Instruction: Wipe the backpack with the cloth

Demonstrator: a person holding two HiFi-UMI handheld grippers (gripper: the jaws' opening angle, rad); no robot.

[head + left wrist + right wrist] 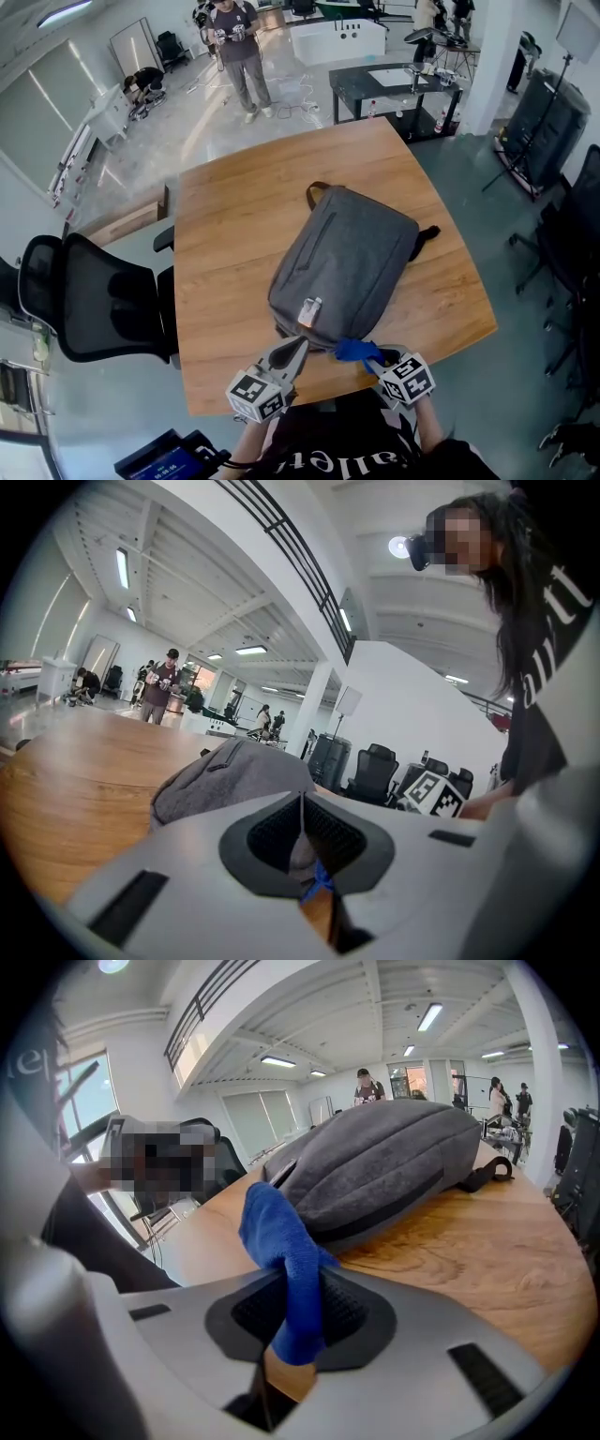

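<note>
The wooden table [230, 244] carries the grey backpack [349, 253], which lies flat near its middle, carry handle at the far end and base toward the person. At that near base are both tools. The left tongs [300, 345] have their tips brought together against the bag's edge. Grey fabric shows in the slit behind the tips, but whether any of it is pinched cannot be told. The right tongs [372, 357] are closed tight on the lower part of the blue cloth [283, 1241], so a loose fold stands out beyond the tips, close against the bag's rim. The wipe looks to be at its start — the cloth is at the edge, not yet out over the broad top face. To do it well, I judge the free fold should be laid flat on the fabric rather than dabbed with its point. It should then be drawn in long overlapping strokes from base to handle, with the left tongs pressing the bag down so it does not slide on the smooth wood. The small white tag [310, 309] near the base could snag the cloth — best passed over lightly.
</note>
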